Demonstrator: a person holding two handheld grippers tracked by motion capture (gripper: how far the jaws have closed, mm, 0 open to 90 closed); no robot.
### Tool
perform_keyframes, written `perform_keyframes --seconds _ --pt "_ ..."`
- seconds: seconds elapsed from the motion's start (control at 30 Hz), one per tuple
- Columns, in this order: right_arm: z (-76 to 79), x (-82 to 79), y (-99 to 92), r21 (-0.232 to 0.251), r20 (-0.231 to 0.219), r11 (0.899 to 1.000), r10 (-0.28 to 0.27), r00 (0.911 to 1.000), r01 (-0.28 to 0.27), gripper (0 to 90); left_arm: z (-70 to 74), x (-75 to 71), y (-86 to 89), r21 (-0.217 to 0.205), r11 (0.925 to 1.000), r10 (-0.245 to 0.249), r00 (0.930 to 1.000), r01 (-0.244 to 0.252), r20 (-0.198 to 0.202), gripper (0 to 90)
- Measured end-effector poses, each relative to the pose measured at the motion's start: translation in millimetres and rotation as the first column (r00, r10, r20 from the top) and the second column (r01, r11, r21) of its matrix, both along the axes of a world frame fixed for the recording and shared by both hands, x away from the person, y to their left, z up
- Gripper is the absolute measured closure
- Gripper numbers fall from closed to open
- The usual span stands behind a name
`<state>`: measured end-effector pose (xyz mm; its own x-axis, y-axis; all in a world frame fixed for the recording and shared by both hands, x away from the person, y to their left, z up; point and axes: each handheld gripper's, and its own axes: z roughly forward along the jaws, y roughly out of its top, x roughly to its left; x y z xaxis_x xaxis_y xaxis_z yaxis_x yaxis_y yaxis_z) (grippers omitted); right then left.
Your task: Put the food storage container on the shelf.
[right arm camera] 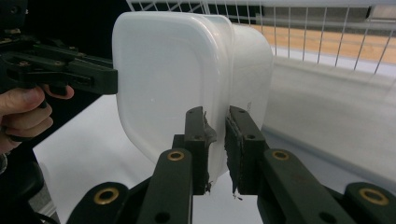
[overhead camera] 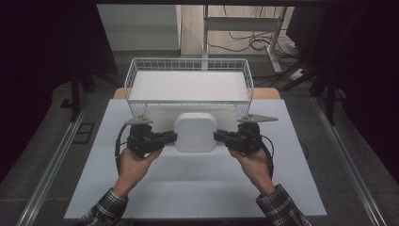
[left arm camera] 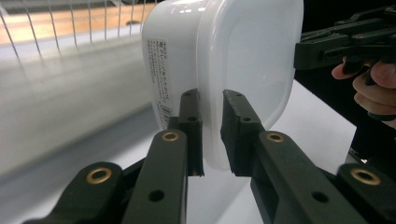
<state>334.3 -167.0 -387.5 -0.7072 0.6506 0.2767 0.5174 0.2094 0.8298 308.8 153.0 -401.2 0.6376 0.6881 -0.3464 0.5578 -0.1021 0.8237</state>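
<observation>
Tabletop (overhead camera: pixel 188 188): I see a wire basket (overhead camera: pixel 188 66) at its far edge.
Container (overhead camera: pixel 195 133): white, lidded, seemingly lifted, just before the basket.
Left tongs (overhead camera: pixel 173 137): clamped on its left rim, hand level.
Right tongs (overhead camera: pixel 217 136): clamped on its right rim.

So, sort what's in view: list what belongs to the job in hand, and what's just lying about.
In the job:
- white lidded container, held off the table
- left gripper, clamped on its lid rim
- right gripper, clamped on the opposite rim
- white wire basket just beyond it, probably the destination

Lying about:
- white table sheet
- cables on the floor
- metal frame behind the table
</observation>
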Motion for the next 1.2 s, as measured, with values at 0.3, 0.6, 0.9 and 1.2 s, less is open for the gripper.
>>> perform_keyframes --seconds 0.3,0.6,0.9,1.2 --pt "33.9 17.2 6.3 0.025 0.042 1.000 -0.004 0.9991 0.003 78.4 41.7 10.3 4.5 0.007 0.9996 0.029 0.9979 -0.029 0.057 79.7" --pt "72.9 35.9 14.9 0.023 0.093 1.000 -0.018 0.9955 0.016 78.2 76.8 30.2 10.9 -0.009 0.9991 0.043 0.9962 -0.042 0.077 79.7" --pt "95.6 62.2 19.5 0.025 0.094 0.999 -0.051 0.9943 0.048 77.8 99.4 59.2 11.7 -0.005 0.9987 0.050 0.9972 -0.050 0.056 79.7" --pt "100.8 85.0 22.7 0.014 0.056 0.997 -0.071 0.9959 0.070 77.3 96.5 83.4 13.2 -0.019 0.9986 0.050 0.9987 -0.050 0.005 78.9"
